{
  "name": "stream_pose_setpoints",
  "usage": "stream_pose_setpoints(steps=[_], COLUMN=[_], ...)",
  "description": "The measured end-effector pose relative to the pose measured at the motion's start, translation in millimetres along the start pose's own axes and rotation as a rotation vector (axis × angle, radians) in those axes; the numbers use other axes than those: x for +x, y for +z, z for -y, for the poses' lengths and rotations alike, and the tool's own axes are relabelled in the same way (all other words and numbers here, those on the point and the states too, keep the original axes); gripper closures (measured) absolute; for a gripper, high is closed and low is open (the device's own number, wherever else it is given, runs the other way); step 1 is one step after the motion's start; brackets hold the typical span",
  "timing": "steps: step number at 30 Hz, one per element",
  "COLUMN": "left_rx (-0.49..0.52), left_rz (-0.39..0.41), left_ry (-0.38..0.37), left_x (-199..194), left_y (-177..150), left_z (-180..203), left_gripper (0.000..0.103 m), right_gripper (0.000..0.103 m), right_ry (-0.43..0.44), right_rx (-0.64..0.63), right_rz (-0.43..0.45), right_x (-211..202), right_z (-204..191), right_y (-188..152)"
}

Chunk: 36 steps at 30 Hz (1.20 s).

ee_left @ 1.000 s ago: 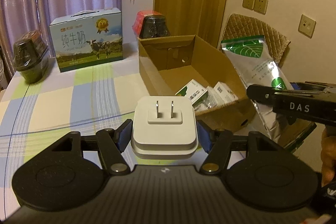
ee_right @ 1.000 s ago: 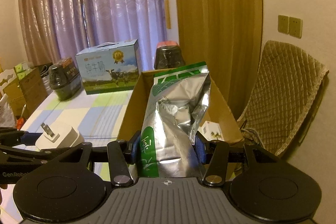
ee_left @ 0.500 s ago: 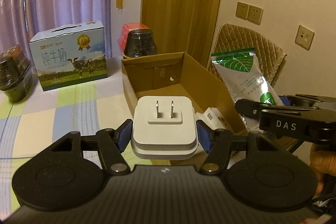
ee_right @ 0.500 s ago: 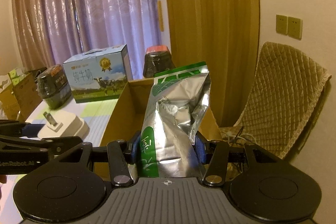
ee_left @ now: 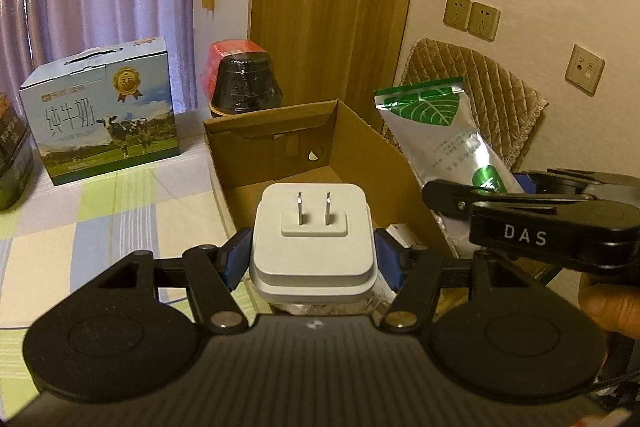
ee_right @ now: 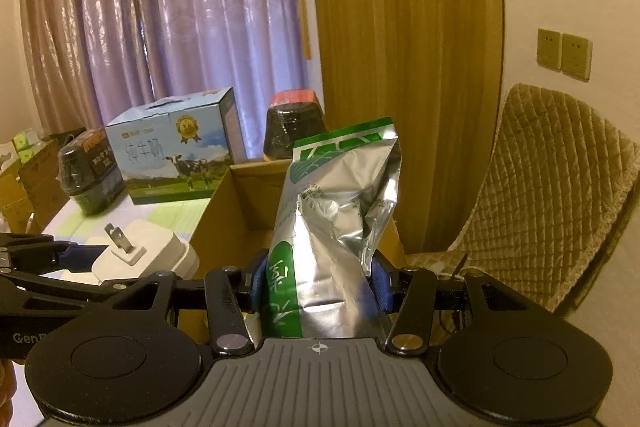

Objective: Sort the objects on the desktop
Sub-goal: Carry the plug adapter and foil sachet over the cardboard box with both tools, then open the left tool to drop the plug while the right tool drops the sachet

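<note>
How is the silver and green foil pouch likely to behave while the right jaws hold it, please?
The foil pouch looks crinkled and dented, so probably floppy. Held low by the right gripper, its upper part may sag. Its glossy film could be slippery.

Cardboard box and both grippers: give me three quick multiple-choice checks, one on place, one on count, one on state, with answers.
1. Where is the milk carton relative to the cardboard box in the left wrist view?
A. Inside it
B. On the table to its left
C. Stacked on top of it

2. How many metal prongs stick up from the white plug adapter?
A. Two
B. Three
C. Four

3. What is the right gripper doing?
A. Open and empty
B. Shut on the white plug adapter
C. Shut on the silver-green pouch

Answers:
1. B, the carton stands on the checked tablecloth, left of the box.
2. A, two flat prongs show on the adapter's top face.
3. C, the blue pads press the pouch from both sides, while the left gripper holds the adapter.
</note>
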<state>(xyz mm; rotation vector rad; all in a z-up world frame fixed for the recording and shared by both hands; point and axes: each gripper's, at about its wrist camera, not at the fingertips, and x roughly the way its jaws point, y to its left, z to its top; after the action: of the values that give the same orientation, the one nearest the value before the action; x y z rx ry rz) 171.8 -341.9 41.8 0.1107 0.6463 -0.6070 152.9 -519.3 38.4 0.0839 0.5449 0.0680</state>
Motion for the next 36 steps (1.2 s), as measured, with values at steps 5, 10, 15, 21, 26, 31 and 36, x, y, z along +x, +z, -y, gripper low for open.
stream_pose_setpoints(steps=[5,10,15,21,26,31,36], left_rx=[-0.005,-0.020,-0.016,-0.009,-0.012,-0.016,-0.026], left_rz=[-0.005,-0.013,-0.017,-0.034,-0.046,-0.050,-0.052], left_ry=[0.000,0.008,0.011,0.005,0.001,-0.004,-0.002], left_x=[14.9,30.8,43.7,61.5,71.1,76.3,81.5], left_y=[7.3,15.3,23.7,28.8,29.8,29.8,29.2], left_z=[-5.1,-16.4,-19.9,-19.0,-18.4,-18.4,-21.1], left_gripper=[0.043,0.043,0.043,0.043,0.043,0.043,0.043], right_gripper=[0.055,0.055,0.055,0.055,0.055,0.055,0.055], right_ry=[-0.004,-0.011,-0.004,0.002,-0.002,-0.002,-0.002], right_rx=[-0.001,-0.009,-0.017,-0.007,-0.005,-0.002,-0.004], right_rz=[-0.001,-0.002,-0.004,-0.015,-0.027,-0.030,-0.031], right_x=[10.8,24.1,38.3,52.7,62.5,66.1,67.9], right_z=[6.1,12.2,13.1,16.5,19.8,20.9,21.3], right_y=[7.5,18.3,25.7,29.1,28.1,27.9,28.1])
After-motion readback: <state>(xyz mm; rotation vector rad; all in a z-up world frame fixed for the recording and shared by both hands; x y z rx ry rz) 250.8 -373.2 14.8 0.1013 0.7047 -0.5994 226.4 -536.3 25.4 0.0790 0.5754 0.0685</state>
